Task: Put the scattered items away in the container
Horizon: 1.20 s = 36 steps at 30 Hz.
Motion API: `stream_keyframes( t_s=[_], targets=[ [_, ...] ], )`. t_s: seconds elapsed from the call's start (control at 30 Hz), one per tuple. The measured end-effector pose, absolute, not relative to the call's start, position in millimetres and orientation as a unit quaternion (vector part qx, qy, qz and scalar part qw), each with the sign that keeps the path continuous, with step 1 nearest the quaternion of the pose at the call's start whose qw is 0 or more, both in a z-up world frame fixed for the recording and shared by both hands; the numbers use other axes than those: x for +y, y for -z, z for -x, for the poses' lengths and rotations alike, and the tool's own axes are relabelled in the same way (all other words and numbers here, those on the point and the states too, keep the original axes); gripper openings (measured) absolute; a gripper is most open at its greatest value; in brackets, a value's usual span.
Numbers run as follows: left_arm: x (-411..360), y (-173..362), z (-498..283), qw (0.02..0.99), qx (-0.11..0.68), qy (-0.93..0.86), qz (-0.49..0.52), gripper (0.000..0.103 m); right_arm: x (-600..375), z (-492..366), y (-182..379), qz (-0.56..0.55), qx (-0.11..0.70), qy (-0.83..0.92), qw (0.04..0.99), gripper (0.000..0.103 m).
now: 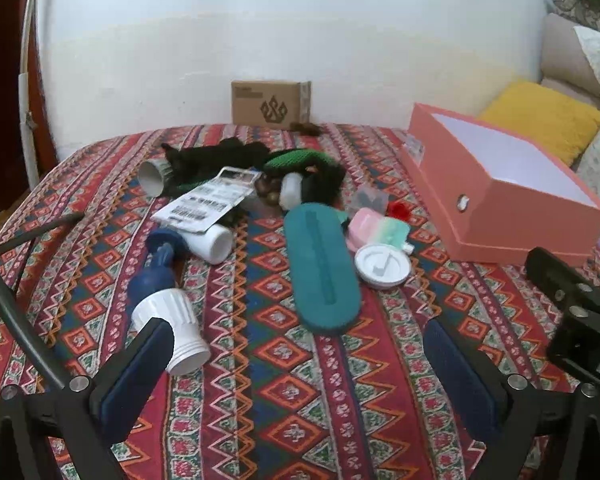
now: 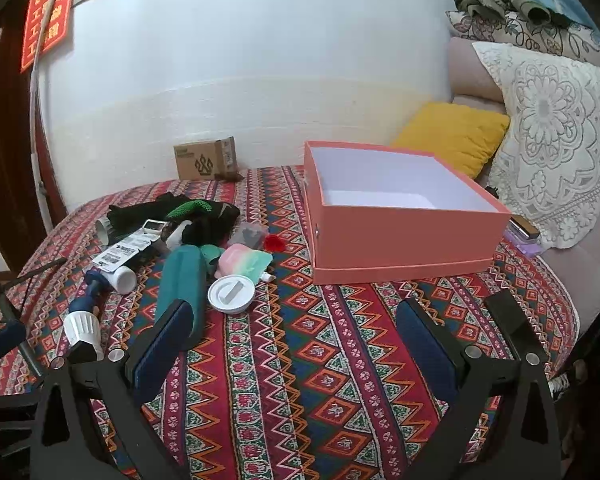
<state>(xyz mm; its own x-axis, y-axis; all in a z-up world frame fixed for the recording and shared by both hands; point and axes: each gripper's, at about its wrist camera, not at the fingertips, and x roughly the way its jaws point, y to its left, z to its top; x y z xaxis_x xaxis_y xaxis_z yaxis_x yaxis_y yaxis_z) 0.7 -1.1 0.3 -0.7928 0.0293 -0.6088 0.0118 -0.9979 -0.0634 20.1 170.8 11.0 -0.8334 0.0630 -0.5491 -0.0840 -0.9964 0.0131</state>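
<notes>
Here pink box (image 2: 404,236) lidless, white inside; items (image 2: 180,248) scattered beside

The left claw (image 1: 300,368) fills the lower corners of the left wrist view: two matte black angular arms, each ending in a long finger faced with a dark blue, finely textured pad (image 1: 140,368). Round silver screw heads sit at the finger pivots and farther out on the black frame. The right claw (image 2: 296,348) has the same build in the right wrist view: black triangular brackets, blue ribbed pads (image 2: 162,344), and silver screws at the joints. At the right edge of the left wrist view, a black block with silver screws and white letters, perhaps "DA", seems to be part of the other claw's body.
</notes>
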Motion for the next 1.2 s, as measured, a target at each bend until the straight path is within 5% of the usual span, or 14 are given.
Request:
stream_keyframes(
  t_s=[0.3,1.2],
  targets=[
    [-35,18,9,-0.021,-0.075,-0.928,0.364,0.103,167,-17,-7,0.299,0.015,-0.954,0.03,0.103],
    [-24,-1,-3,-0.058,-0.026,-0.945,0.32,0.103,166,-15,-5,0.306,0.015,-0.952,0.024,0.103]
  ],
)
